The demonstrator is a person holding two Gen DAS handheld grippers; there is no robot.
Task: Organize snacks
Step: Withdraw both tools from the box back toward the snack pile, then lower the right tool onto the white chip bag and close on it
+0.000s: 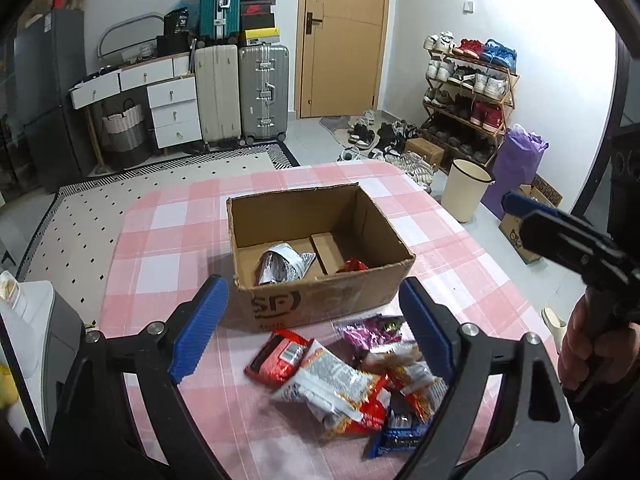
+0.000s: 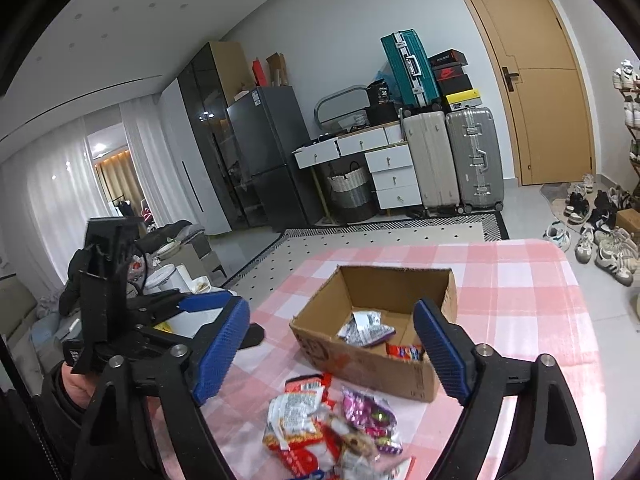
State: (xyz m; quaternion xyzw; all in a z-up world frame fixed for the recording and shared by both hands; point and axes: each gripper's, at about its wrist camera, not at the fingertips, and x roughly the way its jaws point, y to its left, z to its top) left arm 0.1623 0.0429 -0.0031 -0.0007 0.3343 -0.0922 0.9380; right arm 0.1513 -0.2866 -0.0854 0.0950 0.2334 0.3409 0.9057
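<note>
An open cardboard box (image 1: 320,292) (image 2: 360,356) stands on the pink checked table. Inside lie a silver snack packet (image 1: 282,266) (image 2: 364,330) and a red packet (image 1: 352,266) (image 2: 404,352). A pile of snack packets (image 1: 352,384) (image 2: 332,424) lies in front of the box, with a purple one (image 1: 372,330) (image 2: 370,414) among them. My left gripper (image 1: 312,336) is open and empty, above the pile. My right gripper (image 2: 332,352) is open and empty, above the pile and the box's near edge. In the left wrist view the right gripper (image 1: 560,236) shows at the right, held by a hand.
The pink checked tablecloth (image 1: 168,248) (image 2: 520,304) covers the table. A cream bin (image 1: 466,190), a purple bag (image 1: 516,164), a shoe rack (image 1: 468,92) and loose shoes stand right. Suitcases (image 1: 240,92) (image 2: 452,160), drawers and a fridge (image 2: 260,152) stand behind.
</note>
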